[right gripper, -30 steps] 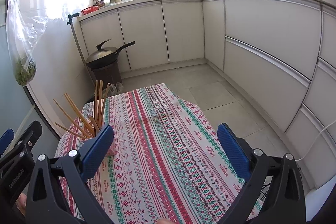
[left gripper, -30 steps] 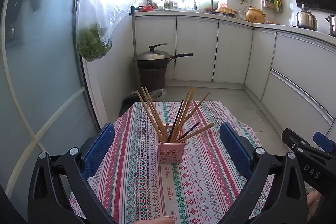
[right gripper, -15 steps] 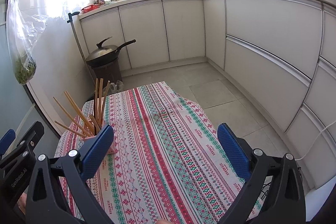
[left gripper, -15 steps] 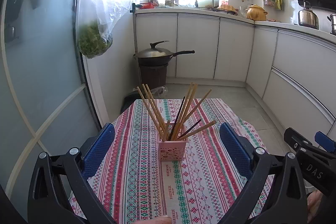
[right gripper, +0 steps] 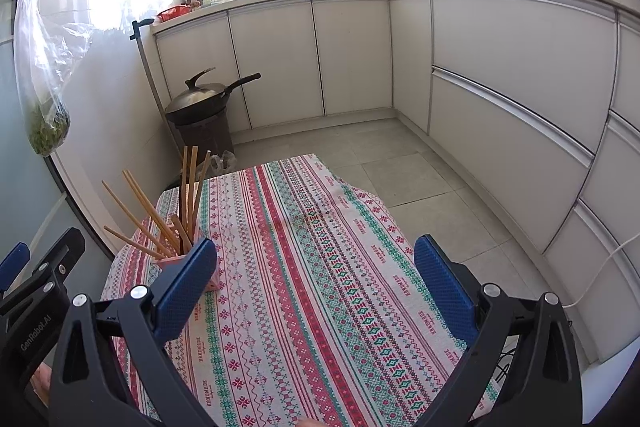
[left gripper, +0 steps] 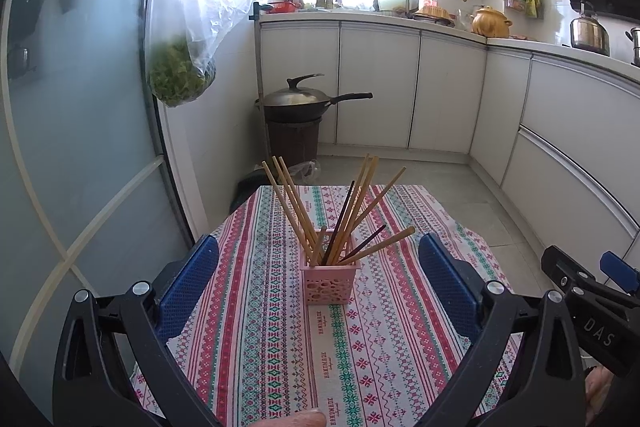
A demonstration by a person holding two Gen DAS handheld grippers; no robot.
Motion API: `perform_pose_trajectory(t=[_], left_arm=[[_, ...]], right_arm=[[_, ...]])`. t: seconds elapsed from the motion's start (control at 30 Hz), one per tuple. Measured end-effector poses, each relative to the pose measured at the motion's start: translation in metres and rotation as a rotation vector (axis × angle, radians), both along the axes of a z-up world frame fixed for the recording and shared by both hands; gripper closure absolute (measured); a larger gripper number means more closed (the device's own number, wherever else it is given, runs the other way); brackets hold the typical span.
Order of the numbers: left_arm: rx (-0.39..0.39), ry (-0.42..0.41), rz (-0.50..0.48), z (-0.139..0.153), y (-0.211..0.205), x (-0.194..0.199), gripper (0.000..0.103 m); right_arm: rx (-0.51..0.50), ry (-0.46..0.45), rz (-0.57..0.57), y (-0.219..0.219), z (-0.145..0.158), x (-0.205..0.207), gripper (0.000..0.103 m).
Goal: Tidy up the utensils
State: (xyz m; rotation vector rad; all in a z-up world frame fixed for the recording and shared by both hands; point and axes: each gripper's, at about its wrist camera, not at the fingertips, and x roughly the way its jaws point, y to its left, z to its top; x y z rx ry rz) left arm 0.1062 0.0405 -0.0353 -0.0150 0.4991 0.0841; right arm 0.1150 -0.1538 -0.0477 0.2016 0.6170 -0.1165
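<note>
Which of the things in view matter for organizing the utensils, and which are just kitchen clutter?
For the job:
- chopsticks
- pink holder
- left gripper, open
- right gripper, open

Just lying about:
- wok on a bin
- bag of greens
- clay pot
- kettle

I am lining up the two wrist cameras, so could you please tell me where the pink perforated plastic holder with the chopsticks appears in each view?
Left wrist view: the pink perforated plastic holder stands centre frame on the striped tablecloth, between the open left tool's blue pads.
Right wrist view: lower left, the holder is partly hidden behind the right tool's left blue pad.
Shared landmark: the lidded dark wok by the white cabinets.
</note>
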Motion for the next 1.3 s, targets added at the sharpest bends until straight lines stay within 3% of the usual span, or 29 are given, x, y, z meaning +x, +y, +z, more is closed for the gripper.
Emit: perform_pose_trajectory(t=[1.3], left_arm=[[-0.03,0.033,0.017,-0.0048,0.0034,0.0038,0.007]], right_arm=[[0.0,0.028,0.015,0.0017,-0.0056,0.0019,0.007]])
